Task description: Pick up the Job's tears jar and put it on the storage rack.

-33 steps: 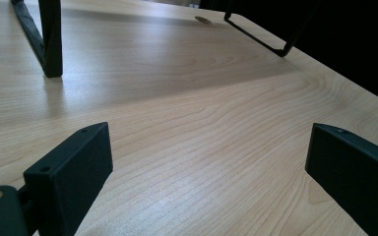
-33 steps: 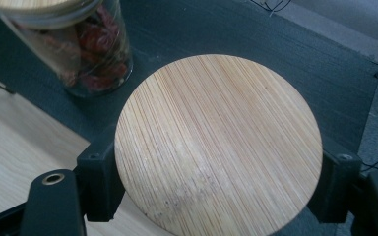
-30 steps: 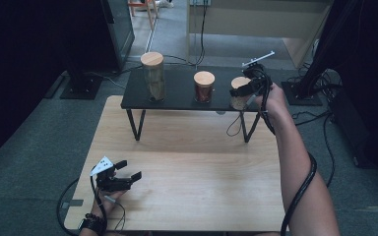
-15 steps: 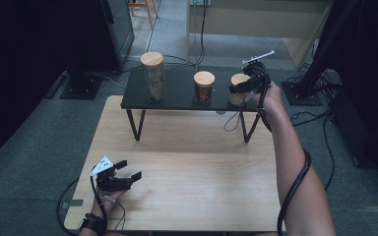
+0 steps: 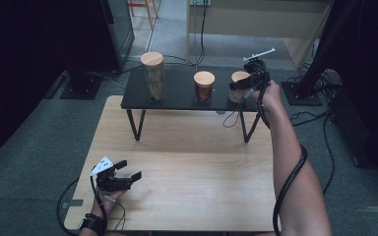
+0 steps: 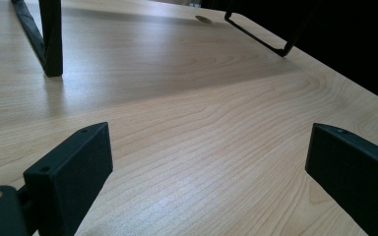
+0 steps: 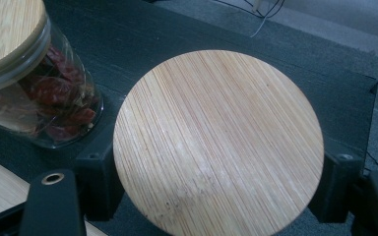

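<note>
Three glass jars with bamboo lids stand on a low black shelf (image 5: 177, 96) at the far side of the wooden table (image 5: 192, 162). My right gripper (image 5: 238, 84) is shut on the rightmost short jar (image 5: 239, 77). In the right gripper view its jaws clamp both sides just under the round lid (image 7: 216, 128), with the right gripper (image 7: 216, 182) looking down on it. The middle jar (image 5: 204, 86) with red contents (image 7: 54, 103) stands close to the left of it. My left gripper (image 5: 130, 169) rests open on the table's near left, with bare wood between its jaws (image 6: 209, 172).
A tall jar (image 5: 153, 76) stands at the shelf's left end. The shelf's thin black legs (image 6: 51, 39) rise from the table ahead of the left gripper. Cables trail off the right of the table, over grey floor.
The right gripper and its jar sit a touch higher in the picture than a second ago. The left gripper has not moved.
</note>
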`<state>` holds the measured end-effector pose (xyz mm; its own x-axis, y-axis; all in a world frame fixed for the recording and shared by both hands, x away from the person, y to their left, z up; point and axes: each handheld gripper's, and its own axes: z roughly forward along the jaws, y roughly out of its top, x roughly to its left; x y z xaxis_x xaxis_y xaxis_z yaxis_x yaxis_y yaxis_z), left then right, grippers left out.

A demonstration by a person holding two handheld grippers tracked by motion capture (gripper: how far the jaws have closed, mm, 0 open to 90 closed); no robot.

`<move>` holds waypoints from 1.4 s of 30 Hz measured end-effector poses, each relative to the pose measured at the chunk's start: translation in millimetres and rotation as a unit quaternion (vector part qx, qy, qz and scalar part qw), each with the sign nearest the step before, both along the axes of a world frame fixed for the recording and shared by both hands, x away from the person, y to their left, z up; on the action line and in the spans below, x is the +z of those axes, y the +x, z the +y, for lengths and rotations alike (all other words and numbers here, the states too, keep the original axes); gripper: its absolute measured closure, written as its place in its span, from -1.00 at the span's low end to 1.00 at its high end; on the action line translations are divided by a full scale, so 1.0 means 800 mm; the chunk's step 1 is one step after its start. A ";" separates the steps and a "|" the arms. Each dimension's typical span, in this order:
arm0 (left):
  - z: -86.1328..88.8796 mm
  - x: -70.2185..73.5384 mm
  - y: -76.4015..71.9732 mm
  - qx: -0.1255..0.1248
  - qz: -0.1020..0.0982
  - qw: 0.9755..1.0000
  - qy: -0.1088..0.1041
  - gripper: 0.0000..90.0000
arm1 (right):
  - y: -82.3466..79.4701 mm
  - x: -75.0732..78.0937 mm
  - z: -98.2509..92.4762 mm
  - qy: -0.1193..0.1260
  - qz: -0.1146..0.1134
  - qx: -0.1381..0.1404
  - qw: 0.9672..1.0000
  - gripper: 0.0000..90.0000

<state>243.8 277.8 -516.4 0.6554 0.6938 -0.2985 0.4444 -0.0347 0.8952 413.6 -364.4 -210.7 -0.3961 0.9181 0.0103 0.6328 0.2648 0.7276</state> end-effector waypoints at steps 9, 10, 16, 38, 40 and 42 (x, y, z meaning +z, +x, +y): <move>-0.001 0.000 -0.001 0.003 0.000 1.000 -0.002 -0.91 | -0.001 -0.001 0.004 0.000 0.000 -0.012 1.000 -0.74; -0.001 0.000 -0.001 0.003 0.000 1.000 -0.002 -0.91 | -0.002 -0.001 0.003 0.002 -0.002 -0.011 1.000 -0.75; 0.000 -0.001 -0.002 0.005 -0.001 1.000 -0.001 -0.91 | -0.014 0.005 -0.008 0.009 -0.004 0.007 1.000 -0.81; 0.000 -0.001 -0.005 0.009 -0.003 1.000 -0.004 -0.91 | -0.080 0.007 -0.026 -0.017 -0.013 0.023 1.000 -0.84; 0.000 -0.002 -0.005 0.010 -0.003 1.000 -0.006 -0.91 | -0.088 0.005 -0.027 -0.021 -0.013 0.024 0.999 -0.83; 0.000 -0.002 -0.005 0.009 -0.004 1.000 -0.004 -0.91 | -0.093 0.002 -0.027 -0.023 -0.012 0.025 0.999 -0.83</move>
